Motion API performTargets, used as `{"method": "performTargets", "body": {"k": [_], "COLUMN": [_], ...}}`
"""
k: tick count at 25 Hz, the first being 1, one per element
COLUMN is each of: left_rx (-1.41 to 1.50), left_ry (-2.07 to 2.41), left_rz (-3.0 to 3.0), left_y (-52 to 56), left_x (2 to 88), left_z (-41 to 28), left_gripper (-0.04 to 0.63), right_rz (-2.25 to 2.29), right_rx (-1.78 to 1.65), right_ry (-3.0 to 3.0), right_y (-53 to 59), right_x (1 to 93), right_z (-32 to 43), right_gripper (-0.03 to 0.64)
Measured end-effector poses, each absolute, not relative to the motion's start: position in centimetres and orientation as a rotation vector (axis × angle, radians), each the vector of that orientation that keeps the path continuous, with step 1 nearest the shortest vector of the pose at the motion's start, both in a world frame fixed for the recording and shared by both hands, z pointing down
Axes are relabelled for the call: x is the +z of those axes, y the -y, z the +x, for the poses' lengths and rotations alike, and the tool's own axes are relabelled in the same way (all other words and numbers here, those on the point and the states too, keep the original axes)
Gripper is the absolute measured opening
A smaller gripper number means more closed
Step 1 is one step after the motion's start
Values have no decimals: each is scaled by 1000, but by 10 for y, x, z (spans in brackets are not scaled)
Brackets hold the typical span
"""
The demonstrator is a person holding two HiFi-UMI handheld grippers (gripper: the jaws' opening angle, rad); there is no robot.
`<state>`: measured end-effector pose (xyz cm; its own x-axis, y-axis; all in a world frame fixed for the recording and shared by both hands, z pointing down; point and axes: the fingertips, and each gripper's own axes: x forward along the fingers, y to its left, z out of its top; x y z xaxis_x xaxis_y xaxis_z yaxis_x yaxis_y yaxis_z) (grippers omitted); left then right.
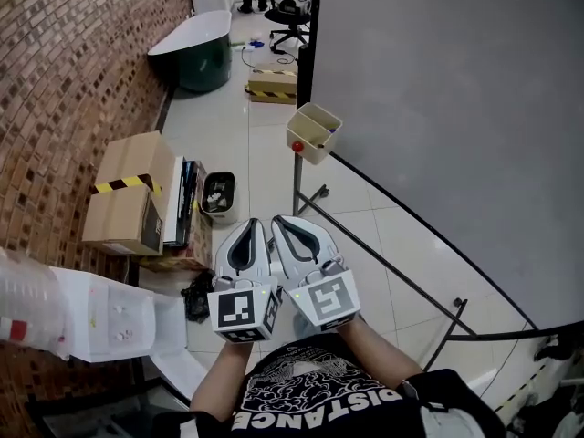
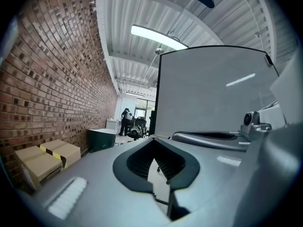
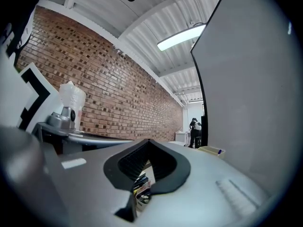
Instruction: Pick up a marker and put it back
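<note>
Probably "DISTANCE", white print on the black shirt (image 1: pixel 315 398)

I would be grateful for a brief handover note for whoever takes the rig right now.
Left tool: shut, empty, held low by the body.
Right tool: shut, empty, right beside it.
Beige tray hangs at the grey board's end, ahead of both tools; what looks like a blue marker tip shows inside.
Done: nothing evident; no marker held.
Left: reach the tray, take a marker, put it back.
</note>
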<state>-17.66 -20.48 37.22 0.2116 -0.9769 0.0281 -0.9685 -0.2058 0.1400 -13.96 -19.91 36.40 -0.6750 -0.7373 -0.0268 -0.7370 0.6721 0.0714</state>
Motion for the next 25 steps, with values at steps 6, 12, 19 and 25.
{"method": "performTargets", "body": {"k": [6,12,19,25], "left_rx": [-91,-75,-55,-20], "left_ry": [1859,1817,1789,1754], "left_rz": [2370,2400,2417,2434], "left_y": [243,276,313,336], "left_x": [373,380,389,396], "left_z": [-162,-149,-134,-121], "left_gripper": [6,6,6,6], "right_rz": [1340,1406,1481,1524], "right_rx": [-117,-116,-91,-80], "right_ry": [2832,2782,2717,2672], "right_y": [240,280,328,363], "right_x": [366,379,396,406], "right_z": [-119,-100,-74,-58], "right_gripper": [0,0,12,47]}}
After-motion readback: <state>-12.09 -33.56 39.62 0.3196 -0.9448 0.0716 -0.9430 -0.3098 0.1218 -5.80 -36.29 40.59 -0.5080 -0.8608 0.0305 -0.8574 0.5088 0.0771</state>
